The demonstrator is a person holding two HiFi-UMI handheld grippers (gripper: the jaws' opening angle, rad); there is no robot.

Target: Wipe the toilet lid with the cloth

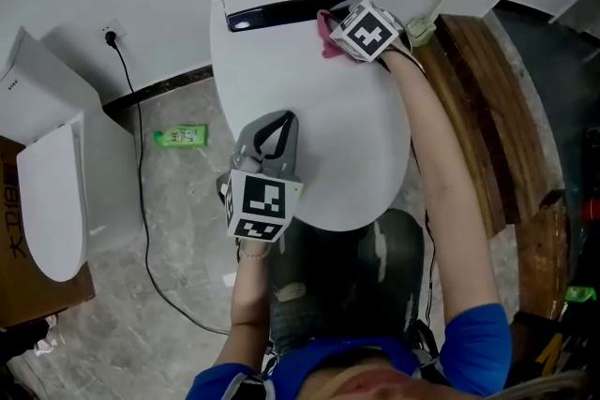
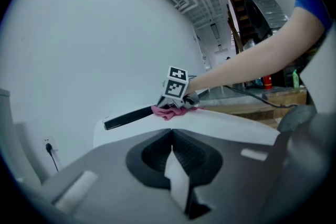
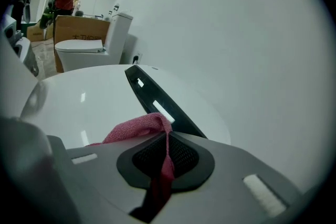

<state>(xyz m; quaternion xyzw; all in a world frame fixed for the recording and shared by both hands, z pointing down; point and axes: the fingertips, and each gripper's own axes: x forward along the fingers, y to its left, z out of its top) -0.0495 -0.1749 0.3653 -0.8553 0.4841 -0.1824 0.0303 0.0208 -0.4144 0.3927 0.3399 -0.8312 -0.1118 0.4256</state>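
Right gripper view: tongs [image 3: 167, 150] pinch pink cloth [image 3: 137, 129] on toilet lid [image 3: 89, 97].

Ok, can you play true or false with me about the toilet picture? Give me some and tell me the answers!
1. The right hand-held gripper is shut on the pink cloth. True.
2. The left hand-held gripper holds a cloth too. False: its jaws are together with nothing between them.
3. The cloth is at the front edge of the lid. False: it is at the back, beside the black strip.
4. A green bottle lies on the floor. True.
5. The lid is up. False: it is down, and both grippers are over it.
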